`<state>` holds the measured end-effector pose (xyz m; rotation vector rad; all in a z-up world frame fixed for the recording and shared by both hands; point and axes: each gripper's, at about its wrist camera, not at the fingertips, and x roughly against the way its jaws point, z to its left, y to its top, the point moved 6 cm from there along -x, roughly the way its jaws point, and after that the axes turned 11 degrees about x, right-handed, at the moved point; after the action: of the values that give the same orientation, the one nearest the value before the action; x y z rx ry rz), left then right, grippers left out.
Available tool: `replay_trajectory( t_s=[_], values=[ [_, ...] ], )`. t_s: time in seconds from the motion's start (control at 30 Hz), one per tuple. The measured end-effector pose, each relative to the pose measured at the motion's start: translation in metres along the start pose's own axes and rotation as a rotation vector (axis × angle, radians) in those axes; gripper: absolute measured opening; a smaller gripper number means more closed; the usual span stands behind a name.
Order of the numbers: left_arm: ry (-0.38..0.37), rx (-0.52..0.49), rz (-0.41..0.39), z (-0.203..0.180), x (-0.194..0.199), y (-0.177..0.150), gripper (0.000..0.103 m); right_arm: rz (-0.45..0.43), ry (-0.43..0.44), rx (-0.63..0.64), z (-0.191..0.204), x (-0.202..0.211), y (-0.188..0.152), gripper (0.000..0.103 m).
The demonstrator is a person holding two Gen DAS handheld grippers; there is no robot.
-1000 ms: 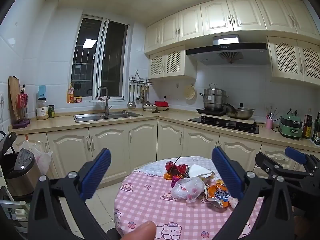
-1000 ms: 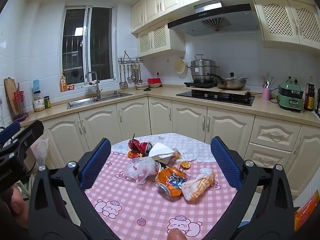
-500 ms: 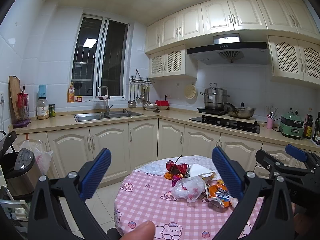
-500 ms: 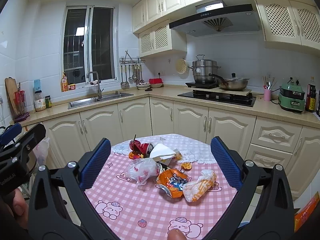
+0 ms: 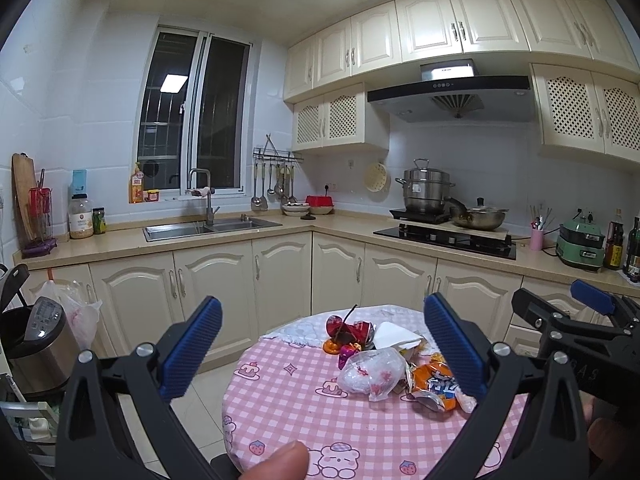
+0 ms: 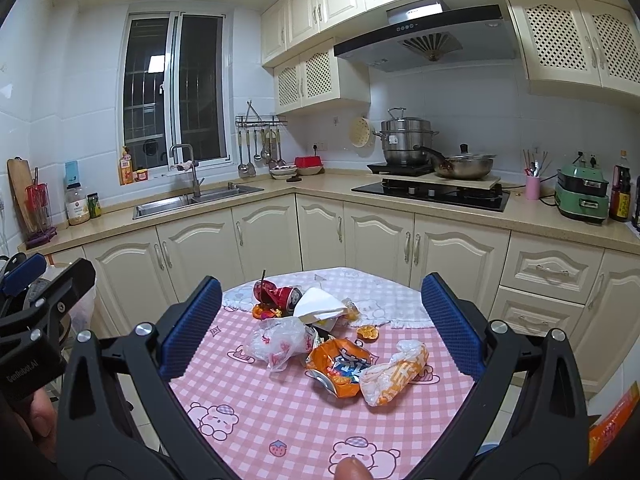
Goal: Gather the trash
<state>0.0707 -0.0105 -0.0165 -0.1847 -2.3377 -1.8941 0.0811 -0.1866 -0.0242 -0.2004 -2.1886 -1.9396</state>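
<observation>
A pile of trash lies on a round table with a pink checked cloth [image 6: 280,412]. It holds a crumpled clear plastic bag [image 6: 280,342], an orange snack bag [image 6: 340,366], an orange and white wrapper [image 6: 394,372], a crushed red can [image 6: 278,294], a white paper napkin [image 6: 320,305] and a piece of orange peel [image 6: 368,332]. My right gripper [image 6: 320,320] is open and empty, above the table's near side. My left gripper [image 5: 320,340] is open and empty, left of the table; the plastic bag [image 5: 370,374] and snack bag [image 5: 434,384] show between its fingers.
Cream kitchen cabinets [image 6: 264,236] and a counter with a sink [image 6: 196,200] and a hob with pots [image 6: 432,192] stand behind the table. A rice cooker [image 5: 36,344] and a hanging plastic bag [image 5: 76,316] are at the left. Tiled floor [image 5: 200,400] lies left of the table.
Both views have shifted only slightly. The trash on the table has not moved and both grippers stay open.
</observation>
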Motion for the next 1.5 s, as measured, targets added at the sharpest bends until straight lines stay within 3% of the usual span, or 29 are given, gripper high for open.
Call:
replay_trajectory(
  t_s=[0.33, 0.67, 0.87, 1.2, 1.37, 1.5],
  values=[
    [0.002, -0.005, 0.017, -0.002, -0.009, -0.006, 0.099, 0.006, 0.001, -0.001, -0.01, -0.005, -0.005, 0.098],
    [0.002, -0.03, 0.096, -0.003, -0.046, -0.035, 0.099, 0.077, -0.01, -0.008, -0.018, -0.032, -0.027, 0.098],
    [0.005, -0.072, 0.188, -0.005, -0.091, -0.069, 0.099, 0.163, -0.039, -0.026, -0.036, -0.06, -0.054, 0.098],
    [-0.018, -0.228, 0.409, -0.024, -0.202, -0.155, 0.099, 0.412, -0.104, -0.149, -0.094, -0.12, -0.146, 0.098],
    [-0.085, -0.176, 0.49, -0.026, -0.245, -0.171, 0.099, 0.494, -0.085, -0.197, -0.101, -0.141, -0.175, 0.098],
    [-0.07, -0.235, 0.55, -0.031, -0.275, -0.187, 0.099, 0.529, -0.042, -0.252, -0.103, -0.164, -0.183, 0.098]
  ],
)
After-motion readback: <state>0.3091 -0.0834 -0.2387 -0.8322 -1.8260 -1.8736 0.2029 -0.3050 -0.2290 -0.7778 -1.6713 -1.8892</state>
